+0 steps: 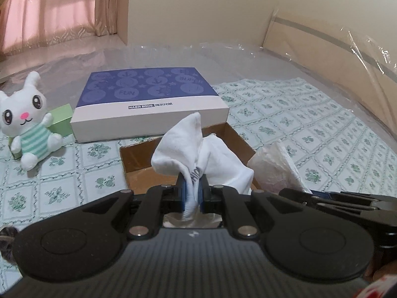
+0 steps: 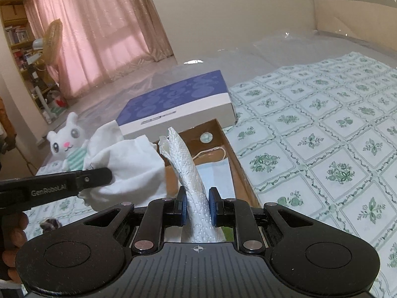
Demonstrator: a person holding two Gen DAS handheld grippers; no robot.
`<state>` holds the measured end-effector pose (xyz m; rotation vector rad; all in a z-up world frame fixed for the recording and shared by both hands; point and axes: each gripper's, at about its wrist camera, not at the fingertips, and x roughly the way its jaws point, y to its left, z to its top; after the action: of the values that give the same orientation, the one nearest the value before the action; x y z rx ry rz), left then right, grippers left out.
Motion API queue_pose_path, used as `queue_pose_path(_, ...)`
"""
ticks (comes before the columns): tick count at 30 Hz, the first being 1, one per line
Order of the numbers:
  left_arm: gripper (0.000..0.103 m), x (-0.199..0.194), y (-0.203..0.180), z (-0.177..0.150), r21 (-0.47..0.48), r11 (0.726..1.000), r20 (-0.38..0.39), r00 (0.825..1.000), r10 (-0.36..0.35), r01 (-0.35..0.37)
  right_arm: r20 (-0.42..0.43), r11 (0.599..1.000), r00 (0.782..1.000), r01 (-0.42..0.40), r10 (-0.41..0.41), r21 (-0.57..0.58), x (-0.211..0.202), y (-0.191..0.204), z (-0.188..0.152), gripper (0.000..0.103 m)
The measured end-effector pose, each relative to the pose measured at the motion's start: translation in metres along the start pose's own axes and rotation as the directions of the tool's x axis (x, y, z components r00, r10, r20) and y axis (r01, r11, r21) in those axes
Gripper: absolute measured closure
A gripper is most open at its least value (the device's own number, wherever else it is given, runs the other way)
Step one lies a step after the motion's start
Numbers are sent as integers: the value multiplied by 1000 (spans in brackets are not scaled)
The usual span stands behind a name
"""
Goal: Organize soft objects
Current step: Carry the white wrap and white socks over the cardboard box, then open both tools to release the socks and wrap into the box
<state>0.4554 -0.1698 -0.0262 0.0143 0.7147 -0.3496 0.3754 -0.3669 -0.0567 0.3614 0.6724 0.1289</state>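
Nearest the lens, the left gripper (image 1: 192,193) has its blue pads pinched on a crumpled white cotton sock (image 1: 198,154), held above the near end of the open brown cardboard box (image 1: 139,159). Beside it, the right gripper (image 2: 197,204) is clamped on a twisted white embossed paper towel (image 2: 188,171) over that same box, in which a pale blue face mask (image 2: 218,171) lies. Behind the box lies its purple-and-white lid (image 1: 148,99); left of the box sits a white plush rabbit in green stripes (image 1: 27,119).

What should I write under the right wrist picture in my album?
Right claw pinching a paper towel above the open cardboard box, beside the left claw's white sock.
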Motion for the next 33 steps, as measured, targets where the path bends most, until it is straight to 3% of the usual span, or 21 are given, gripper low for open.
queue_pose_path(11, 92, 57, 5, 9, -34, 999, -89, 996, 27, -30, -4, 1000, 1000, 26, -26, -16, 34, -4, 18, 85)
queue_pose_path(17, 64, 70, 9, 6, -23, 999, -119, 992, 34, -37, -10, 999, 999, 38, -38, -21, 42, -7, 20, 85)
queue_pose_path(23, 63, 53, 15, 8, -11, 999, -78, 996, 40, -41, 23, 999, 999, 40, -39, -37, 47, -5, 22, 84)
queue_pose_path(24, 63, 49, 17, 9, -18, 999, -72, 997, 38, -40, 31, 999, 999, 32, -31, -38, 48, -4, 23, 82)
queue_pose_path(26, 63, 41, 22, 9, -34, 999, -62, 997, 35, -37, 32, 999, 999, 28, -27, -35, 48, -2, 24, 50)
queue_pose_path(27, 63, 37, 24, 10, -40, 999, -59, 998, 32, -35, 46, 999, 999, 21, -19, -36, 46, -1, 23, 44)
queue_pose_path(33, 63, 10, 30, 2, -47, 998, -58, 998, 26, -28, 54, 994, 998, -5, 12, -112, 24, 8, 14, 41)
